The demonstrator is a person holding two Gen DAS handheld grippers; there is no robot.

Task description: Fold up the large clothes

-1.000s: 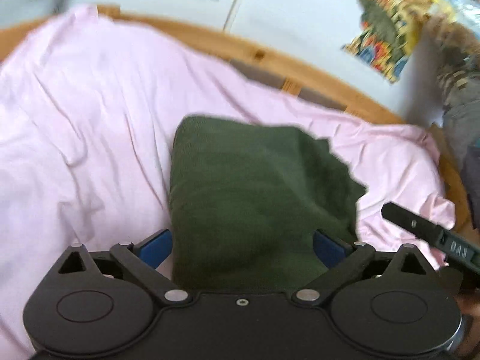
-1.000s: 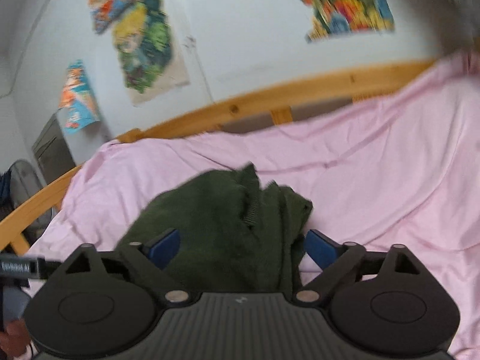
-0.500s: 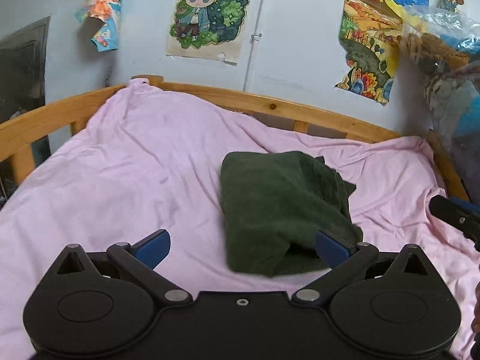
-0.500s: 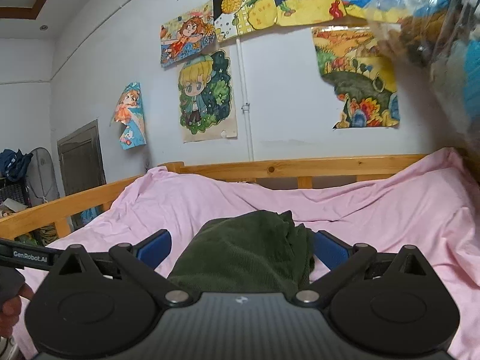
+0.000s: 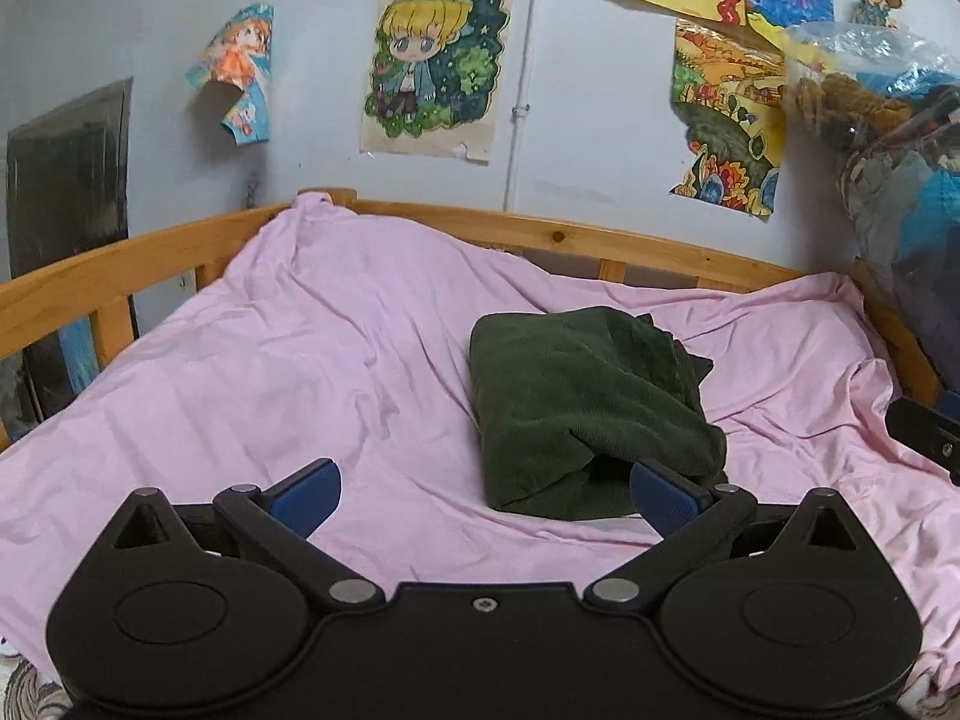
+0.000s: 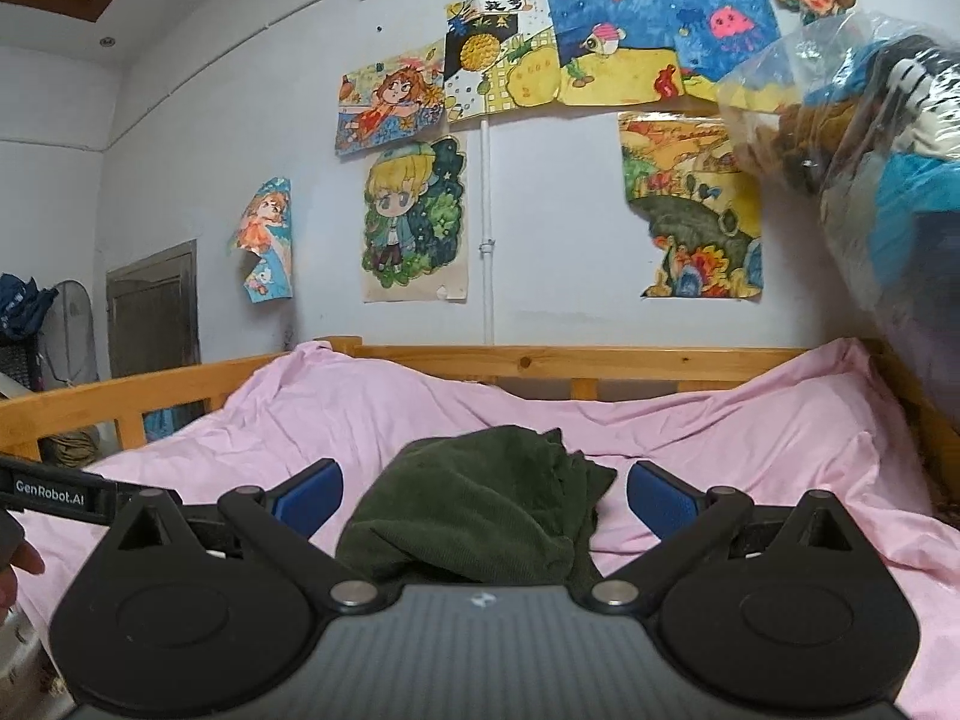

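I count one folded green garment (image 5: pixel 579 405) lying on one pink sheet (image 5: pixel 240 396), inside one wooden bed frame (image 5: pixel 150 252). I hold two hand-held grippers, the left hand-held gripper (image 5: pixel 483 495) and the right hand-held gripper (image 6: pixel 485 495), each with two blue fingertips (image 5: pixel 303 489) spread apart. On the wall I can count at least eight drawings (image 6: pixel 414 219), one pipe (image 6: pixel 485 180), and beside them one plastic bag (image 6: pixel 870 138).
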